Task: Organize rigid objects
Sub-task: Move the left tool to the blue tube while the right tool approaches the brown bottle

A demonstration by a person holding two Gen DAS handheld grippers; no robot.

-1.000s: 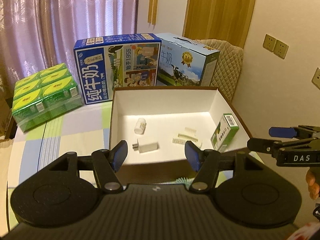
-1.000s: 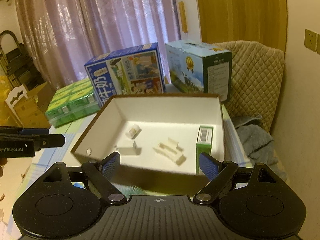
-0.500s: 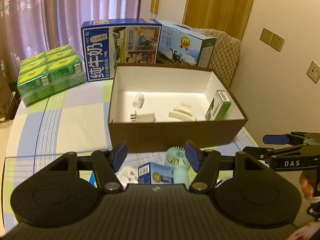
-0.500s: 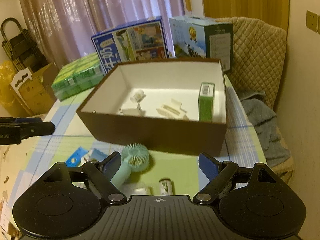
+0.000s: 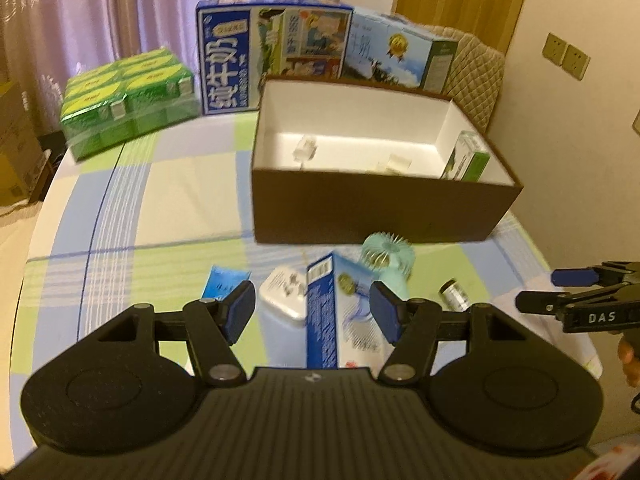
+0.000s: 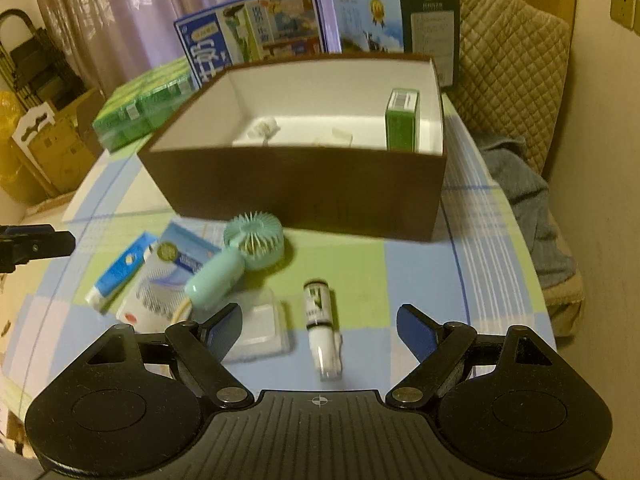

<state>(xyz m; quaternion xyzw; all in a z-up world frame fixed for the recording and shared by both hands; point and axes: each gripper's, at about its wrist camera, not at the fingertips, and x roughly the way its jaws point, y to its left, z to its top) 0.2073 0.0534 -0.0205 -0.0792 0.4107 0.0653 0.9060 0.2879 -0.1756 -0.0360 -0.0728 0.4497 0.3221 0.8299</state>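
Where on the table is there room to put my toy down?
Bare cloth lies left of the brown box, between it and the green cartons. Another open strip runs right of the small bottle. It is crowded in front of the box: mint fan, blue carton, tube.

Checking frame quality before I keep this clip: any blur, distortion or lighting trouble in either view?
Left wrist view: motion blur smears the items inside the brown box; fisheye bends the table edge. Right wrist view: the fan and the box contents are soft, the vial clearer; both views are dim and yellow-tinted.
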